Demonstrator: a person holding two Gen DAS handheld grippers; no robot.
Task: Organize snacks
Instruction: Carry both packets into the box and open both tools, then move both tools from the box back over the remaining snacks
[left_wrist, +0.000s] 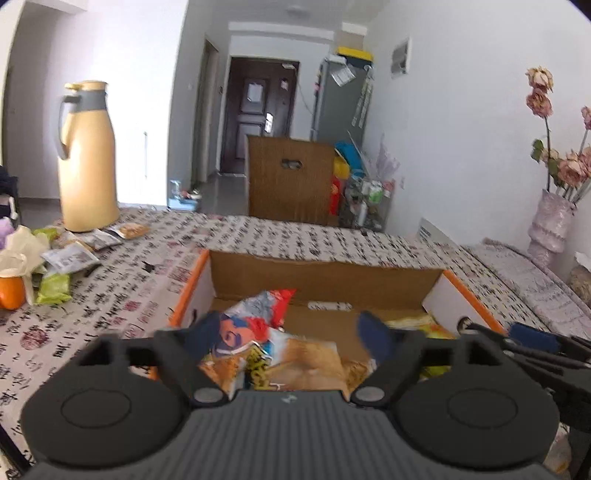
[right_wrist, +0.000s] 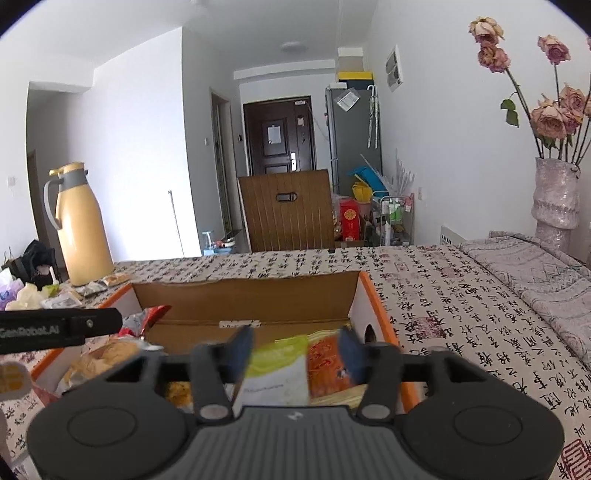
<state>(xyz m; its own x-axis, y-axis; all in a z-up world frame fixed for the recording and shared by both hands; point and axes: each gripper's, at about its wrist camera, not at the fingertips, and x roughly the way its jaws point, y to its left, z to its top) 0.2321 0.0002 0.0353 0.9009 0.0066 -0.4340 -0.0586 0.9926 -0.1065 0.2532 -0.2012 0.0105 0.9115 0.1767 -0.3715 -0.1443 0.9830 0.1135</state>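
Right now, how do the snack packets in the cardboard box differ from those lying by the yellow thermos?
The packets in the cardboard box are piled between its walls, under both open grippers; the packets by the yellow thermos lie loose on the tablecloth. Boxed ones look mostly orange and red; loose ones mostly green and pale. All are sealed snack packets.

Both wrist views — close over box (left_wrist: 388, 284)
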